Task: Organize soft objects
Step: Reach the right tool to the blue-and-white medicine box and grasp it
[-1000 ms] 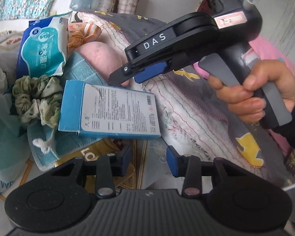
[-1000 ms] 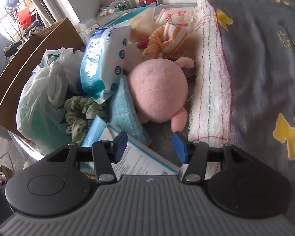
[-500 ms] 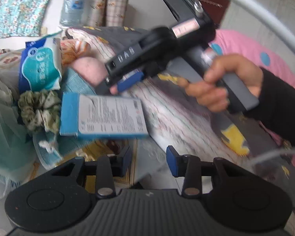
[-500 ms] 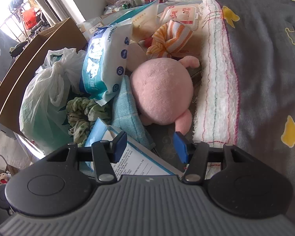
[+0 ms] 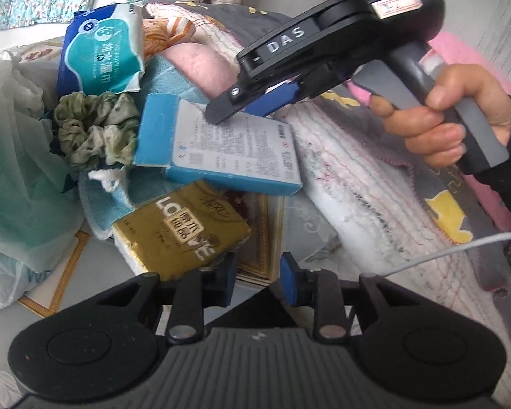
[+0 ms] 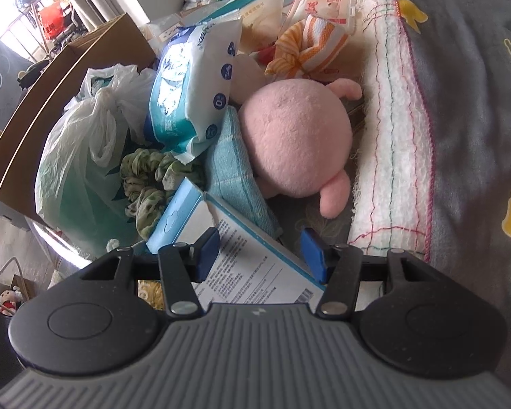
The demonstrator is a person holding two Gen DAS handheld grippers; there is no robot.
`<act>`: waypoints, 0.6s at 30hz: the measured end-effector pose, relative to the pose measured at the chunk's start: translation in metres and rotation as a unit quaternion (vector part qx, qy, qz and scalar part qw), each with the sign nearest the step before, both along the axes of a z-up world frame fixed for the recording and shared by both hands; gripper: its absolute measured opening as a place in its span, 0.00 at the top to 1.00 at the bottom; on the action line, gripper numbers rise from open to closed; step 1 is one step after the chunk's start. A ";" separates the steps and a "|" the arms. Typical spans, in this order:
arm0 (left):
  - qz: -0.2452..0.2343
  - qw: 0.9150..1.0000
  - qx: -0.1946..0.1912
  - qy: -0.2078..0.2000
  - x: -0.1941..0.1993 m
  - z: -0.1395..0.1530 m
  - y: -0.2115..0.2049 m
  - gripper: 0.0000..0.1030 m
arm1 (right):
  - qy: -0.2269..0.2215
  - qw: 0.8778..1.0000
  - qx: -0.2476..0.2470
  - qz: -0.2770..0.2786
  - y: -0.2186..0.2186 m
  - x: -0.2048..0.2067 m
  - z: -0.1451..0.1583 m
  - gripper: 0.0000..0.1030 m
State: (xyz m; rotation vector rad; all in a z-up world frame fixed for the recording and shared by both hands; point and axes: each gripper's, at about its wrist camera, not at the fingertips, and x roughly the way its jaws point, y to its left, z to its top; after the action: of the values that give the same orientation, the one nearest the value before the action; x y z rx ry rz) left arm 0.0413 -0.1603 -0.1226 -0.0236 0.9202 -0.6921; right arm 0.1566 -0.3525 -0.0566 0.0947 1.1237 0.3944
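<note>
A pink plush toy (image 6: 294, 139) lies on a teal towel (image 6: 235, 170) beside a grey blanket with a white fleece edge (image 6: 391, 136). A green scrunchie (image 5: 92, 129) and a wet-wipes pack (image 5: 102, 54) sit to the left of it. A blue and white box (image 5: 221, 146) rests on the pile. My right gripper (image 6: 259, 254) hovers open just above that box, its pads not pressing on it. My left gripper (image 5: 258, 281) is closing with nothing between its jaws. A gold tissue pack (image 5: 177, 235) lies just beyond its left finger.
A knotted plastic bag (image 6: 81, 156) and a cardboard box (image 6: 51, 102) stand at the left. An orange striped cloth (image 6: 310, 47) and packets lie behind the plush. A white cable (image 5: 443, 252) crosses the blanket. A hand (image 5: 439, 122) grips the right gripper's handle.
The left view has drawn back, bringing the gold tissue pack into sight, and the left jaws have narrowed. The right gripper's tips have come down over the blue box.
</note>
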 end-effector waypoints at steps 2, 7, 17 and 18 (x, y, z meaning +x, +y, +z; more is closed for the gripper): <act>-0.006 1.000 -0.015 0.003 -0.003 0.003 -0.002 0.59 | 0.004 1.000 -0.005 0.005 0.002 -0.001 -0.001 0.49; -0.002 0.999 -0.046 0.019 0.004 0.005 -0.012 0.58 | 0.008 1.000 -0.012 0.011 0.003 -0.001 -0.001 0.48; 0.049 0.995 -0.071 0.052 0.043 0.001 -0.032 0.54 | 0.043 0.999 0.014 0.002 -0.011 0.001 -0.004 0.48; 0.050 0.994 -0.071 0.059 0.046 0.000 -0.033 0.54 | 0.042 0.999 0.013 0.005 -0.013 0.000 -0.003 0.48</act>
State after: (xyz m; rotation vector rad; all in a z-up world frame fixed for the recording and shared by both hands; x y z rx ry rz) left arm 0.0868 -0.1931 -0.1226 -0.2387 0.9743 -0.6669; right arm 0.1564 -0.3650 -0.0598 0.1290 1.2034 0.4175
